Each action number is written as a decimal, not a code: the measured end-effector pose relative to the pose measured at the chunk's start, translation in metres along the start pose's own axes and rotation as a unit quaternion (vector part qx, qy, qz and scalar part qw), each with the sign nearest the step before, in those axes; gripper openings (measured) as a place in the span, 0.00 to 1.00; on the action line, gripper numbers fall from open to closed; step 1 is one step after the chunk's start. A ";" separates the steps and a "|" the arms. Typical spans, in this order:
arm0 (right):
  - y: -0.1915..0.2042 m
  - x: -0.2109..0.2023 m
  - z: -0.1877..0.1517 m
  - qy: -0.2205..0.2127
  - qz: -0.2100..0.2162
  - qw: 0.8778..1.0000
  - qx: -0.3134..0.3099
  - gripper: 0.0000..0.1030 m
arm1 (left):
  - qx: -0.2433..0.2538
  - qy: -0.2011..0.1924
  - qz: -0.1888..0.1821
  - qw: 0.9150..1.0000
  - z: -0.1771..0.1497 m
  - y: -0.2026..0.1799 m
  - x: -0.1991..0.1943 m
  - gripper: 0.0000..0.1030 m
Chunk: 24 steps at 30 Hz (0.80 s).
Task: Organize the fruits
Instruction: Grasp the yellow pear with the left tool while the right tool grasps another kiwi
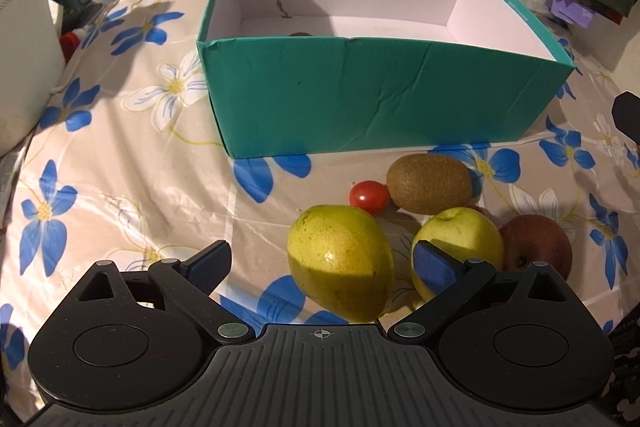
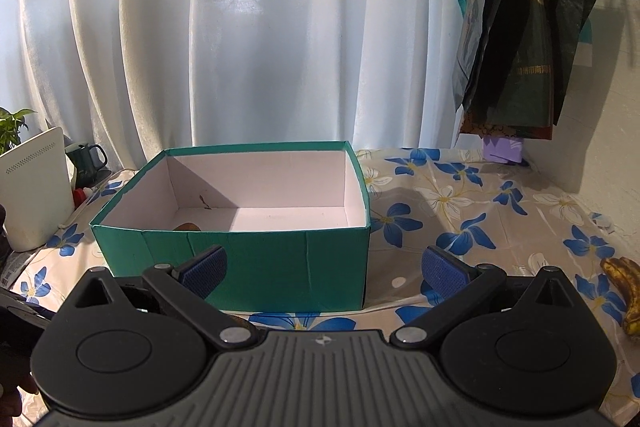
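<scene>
A white pleated curtain [image 2: 248, 27] filled the room's back wall beyond both pairs of fingers, with dark plastic bags [image 2: 524, 39] hanging at its right side. Below it spread the table under a glossy floral tablecloth [image 1: 120, 155] printed with blue and white flowers.

One teal cardboard box [image 1: 372, 95] with a white inside stood open-topped on the cloth, straight ahead of the left gripper [image 1: 324, 263] and beyond its fingertips. In the right wrist view the same box sat just past the right gripper [image 2: 324, 267], and the brown top of one fruit showed above its near wall, too hidden to name. One white appliance [image 2: 32, 187] and one dark green mug [image 2: 86, 159] stood far to the left of the fingers, beside a leafy plant [image 2: 12, 127].

The loose fruit lay near the left gripper: one yellow-green mango [image 1: 340, 259] between its fingers and touching neither pad, one green apple [image 1: 460, 231] behind the right-hand finger, one red apple [image 1: 536, 243] beyond that, one kiwi [image 1: 430, 183] ahead, and one cherry tomato [image 1: 369, 193] touching the kiwi's left end. One spotted banana [image 2: 624, 291] lay to the right of the right gripper's fingers.

Both grippers stood spread wide, holding nothing.
</scene>
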State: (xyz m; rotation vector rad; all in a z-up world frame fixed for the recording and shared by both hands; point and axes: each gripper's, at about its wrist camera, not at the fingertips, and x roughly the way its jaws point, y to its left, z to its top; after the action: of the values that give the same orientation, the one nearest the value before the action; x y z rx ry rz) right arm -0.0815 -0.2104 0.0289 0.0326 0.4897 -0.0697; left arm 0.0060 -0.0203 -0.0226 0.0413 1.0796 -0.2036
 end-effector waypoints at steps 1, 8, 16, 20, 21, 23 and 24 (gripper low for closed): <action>-0.001 0.000 -0.001 0.000 0.000 1.000 0.000 1.00 | 0.001 0.001 0.001 1.000 0.000 -0.001 0.001 0.97; -0.006 0.000 -0.003 0.010 -0.003 1.000 0.005 1.00 | 0.004 0.017 0.014 1.000 0.001 -0.005 0.014 0.86; -0.014 0.002 -0.005 0.022 -0.009 1.000 0.014 1.00 | 0.000 0.032 0.012 0.999 0.003 -0.007 0.026 0.74; -0.014 0.004 -0.006 0.028 -0.008 0.999 0.013 1.00 | -0.002 0.039 0.001 0.999 0.004 -0.008 0.032 0.65; -0.014 0.004 -0.006 0.028 -0.008 0.999 0.013 1.00 | 0.001 0.036 0.003 0.999 0.004 -0.009 0.033 0.65; -0.015 0.005 -0.006 0.030 -0.007 0.999 0.012 1.00 | 0.003 0.033 0.003 0.999 0.004 -0.010 0.034 0.64; -0.014 0.005 -0.006 0.030 -0.007 0.999 0.011 1.00 | 0.001 0.033 0.001 0.999 0.005 -0.009 0.034 0.64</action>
State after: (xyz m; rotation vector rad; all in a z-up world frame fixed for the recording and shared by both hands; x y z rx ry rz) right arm -0.0814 -0.2248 0.0211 0.0534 0.5500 -0.0891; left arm 0.0237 -0.0349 -0.0498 0.0524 1.1442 -0.2023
